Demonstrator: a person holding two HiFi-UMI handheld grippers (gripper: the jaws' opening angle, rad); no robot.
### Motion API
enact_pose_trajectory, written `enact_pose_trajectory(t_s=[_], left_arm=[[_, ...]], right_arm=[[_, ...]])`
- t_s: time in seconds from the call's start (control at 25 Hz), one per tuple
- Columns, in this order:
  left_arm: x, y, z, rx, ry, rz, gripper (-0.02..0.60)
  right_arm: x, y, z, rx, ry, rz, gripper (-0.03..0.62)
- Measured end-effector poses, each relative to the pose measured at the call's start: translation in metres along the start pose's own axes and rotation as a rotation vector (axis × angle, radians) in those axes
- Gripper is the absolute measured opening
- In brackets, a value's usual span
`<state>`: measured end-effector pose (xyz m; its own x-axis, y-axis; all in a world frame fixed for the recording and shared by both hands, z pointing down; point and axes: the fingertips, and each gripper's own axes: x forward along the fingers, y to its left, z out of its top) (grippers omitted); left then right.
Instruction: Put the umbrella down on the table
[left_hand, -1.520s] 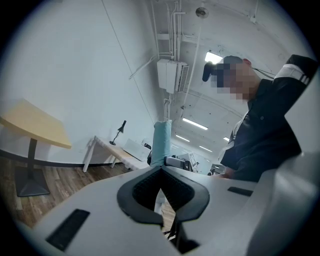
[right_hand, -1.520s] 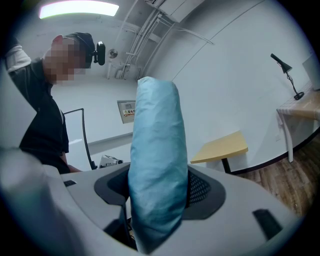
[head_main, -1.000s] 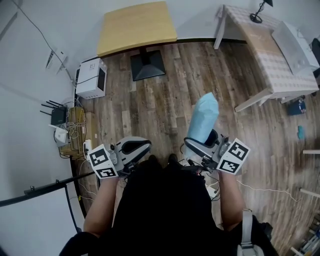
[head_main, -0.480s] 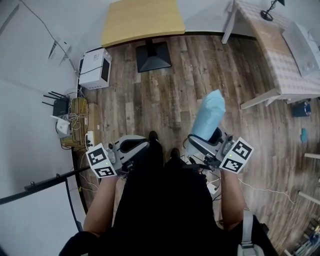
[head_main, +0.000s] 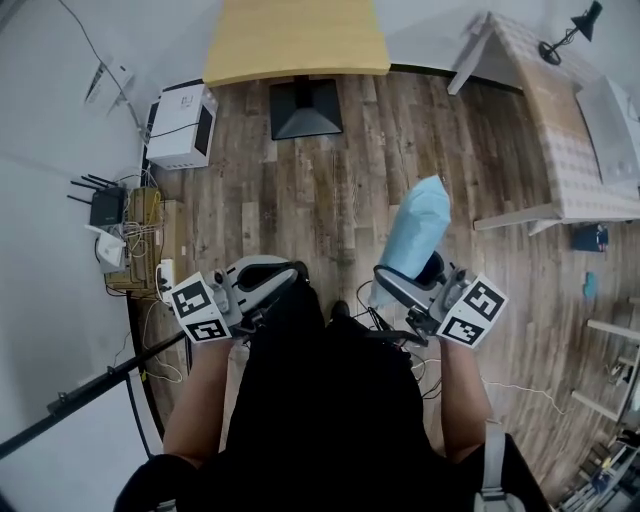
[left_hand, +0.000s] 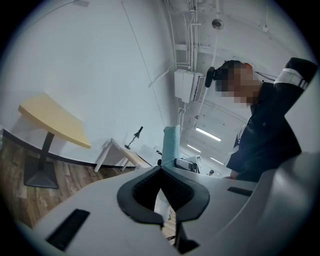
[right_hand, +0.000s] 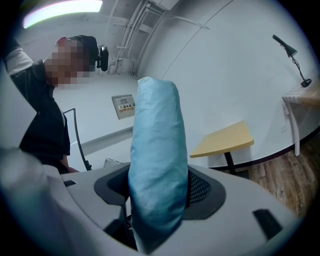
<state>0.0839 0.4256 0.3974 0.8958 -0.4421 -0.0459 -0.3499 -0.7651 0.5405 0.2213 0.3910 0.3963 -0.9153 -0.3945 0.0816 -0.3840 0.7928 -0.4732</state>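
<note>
Head view: the blue umbrella stands upright above the plank floor, well apart from the yellow table; left gripper view: the left gripper has its jaws pressed together, empty; right gripper view: the right gripper pinches the umbrella.

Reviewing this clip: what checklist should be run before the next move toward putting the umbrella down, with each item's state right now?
1. Grip: ok, the right gripper has its jaws closed on the light-blue umbrella, which stands upright.
2. Spare gripper: ok, the left gripper has its jaws together, nothing between.
3. Above a table: not ok, the umbrella is over the wooden floor.
4. Reach: not ok, the yellow table stands well ahead.
5. Path to it: ok, no obstacle shows on the floor between.
</note>
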Motion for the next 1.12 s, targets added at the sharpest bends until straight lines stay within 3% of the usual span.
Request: enact_pose_trajectory(t_s=[0.2,0.4,0.64,1.12], left_arm=[[-0.020,0.051,0.028,-0.019,-0.031,0.013,0.003],[-0.051,0.103,0.049,0.001,-0.004,0.048,0.003],[-0.076,0.148,0.071,-0.034,-0.021,0.036,0.003],[-0.040,0.175,0.066,-0.049,-0.015,-0.027,0.003]], right_arm=[[0.052,-0.016,0.013,0.022,0.040,0.003,0.287],[0.117,-0.031,0.023,0.045,0.089,-0.001,0.287],[0.183,-0.033,0.045,0.029,0.104,0.019,0.287],[0.195,-0.059,0.032,-0.004,0.158,0.023,0.287]])
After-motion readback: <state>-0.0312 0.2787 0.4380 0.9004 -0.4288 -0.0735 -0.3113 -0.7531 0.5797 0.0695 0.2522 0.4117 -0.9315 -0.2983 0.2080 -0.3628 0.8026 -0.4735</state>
